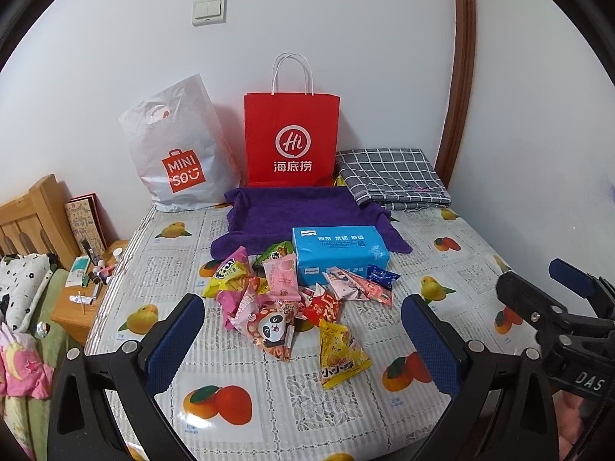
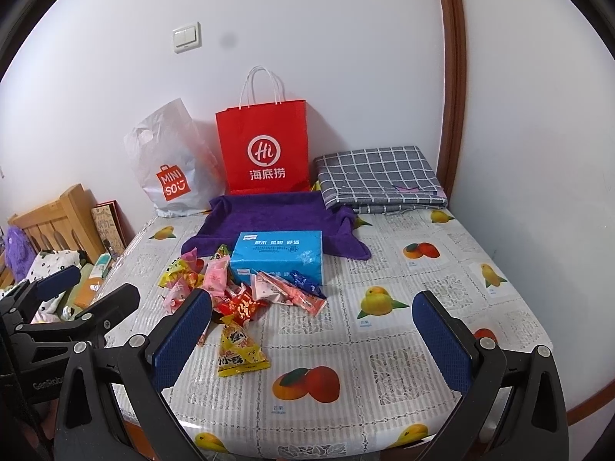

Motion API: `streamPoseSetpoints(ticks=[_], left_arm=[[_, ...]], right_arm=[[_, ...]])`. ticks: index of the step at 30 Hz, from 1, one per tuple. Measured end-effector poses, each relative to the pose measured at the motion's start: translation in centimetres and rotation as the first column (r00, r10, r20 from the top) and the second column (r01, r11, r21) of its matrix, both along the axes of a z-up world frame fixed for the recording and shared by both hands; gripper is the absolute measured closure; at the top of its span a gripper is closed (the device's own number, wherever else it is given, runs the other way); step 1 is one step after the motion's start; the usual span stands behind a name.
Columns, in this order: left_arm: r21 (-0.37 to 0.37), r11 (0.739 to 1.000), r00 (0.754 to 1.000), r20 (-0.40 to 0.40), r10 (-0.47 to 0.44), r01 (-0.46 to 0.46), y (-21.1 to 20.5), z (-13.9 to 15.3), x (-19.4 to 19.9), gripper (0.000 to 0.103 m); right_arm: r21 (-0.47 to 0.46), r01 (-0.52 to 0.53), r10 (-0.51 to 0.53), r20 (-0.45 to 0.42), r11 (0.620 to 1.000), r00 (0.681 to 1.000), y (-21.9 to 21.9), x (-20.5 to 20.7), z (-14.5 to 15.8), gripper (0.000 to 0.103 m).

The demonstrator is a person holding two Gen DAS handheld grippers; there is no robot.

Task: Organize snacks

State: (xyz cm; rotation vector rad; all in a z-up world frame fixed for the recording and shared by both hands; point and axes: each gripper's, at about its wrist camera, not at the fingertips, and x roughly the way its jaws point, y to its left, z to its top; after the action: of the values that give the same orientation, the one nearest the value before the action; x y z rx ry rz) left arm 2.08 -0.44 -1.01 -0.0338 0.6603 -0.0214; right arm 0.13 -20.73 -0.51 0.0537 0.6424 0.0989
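Table [image 1: 453, 230] with fruit-print cover; red paper bag [image 1: 292, 138] and white plastic bag [image 1: 180, 153] upright at back wall, likely destinations.
Snack pile [image 1: 269, 292] loose mid-table, touching blue tissue pack [image 1: 338, 253], partly on purple towel [image 1: 292, 215].
Left gripper [image 1: 303, 330] jaws wide, empty, above pile.
Right gripper [image 2: 311, 330] wide, empty, right of pile.
Risks: packets overlap, so 1 grab may lift 2; slick wrappers may slip; yellow packet [image 1: 342, 353] nearest edge may get knocked off; grippers near each other, may collide.

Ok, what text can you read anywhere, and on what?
"MINI SO" on the white plastic bag.
"Hi" and "海底捞" on the red paper bag.
"DAS" on the right gripper body.
"GenRobo", cut off, on the left gripper body.
Tissue pack, snack wrappers and tablecloth captions: too small or blurred.
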Motion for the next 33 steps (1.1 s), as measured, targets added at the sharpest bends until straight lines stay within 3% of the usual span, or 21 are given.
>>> streamPoseSetpoints(ticks=[23, 29, 33], left_arm=[[0.023, 1.000, 0.999, -0.032, 0.001, 0.000, 2.3, -3.3, 5.9, 0.001], [0.011, 1.000, 0.998, -0.068, 0.000, 0.001, 3.6, -5.4, 8.1, 0.001], [-0.004, 1.000, 0.993, -0.118, 0.022, -0.022, 5.3, -7.6, 9.6, 0.001]], right_arm=[[0.083, 0.009, -0.010, 0.010, 0.997, 1.000, -2.6, 6.1, -2.5, 0.004], [0.073, -0.027, 0.030, -0.036, 0.997, 0.999, -2.4, 8.6, -4.9, 0.012], [0.076, -0.051, 0.060, -0.118, 0.996, 0.991, -1.6, 11.4, -8.0, 0.029]])
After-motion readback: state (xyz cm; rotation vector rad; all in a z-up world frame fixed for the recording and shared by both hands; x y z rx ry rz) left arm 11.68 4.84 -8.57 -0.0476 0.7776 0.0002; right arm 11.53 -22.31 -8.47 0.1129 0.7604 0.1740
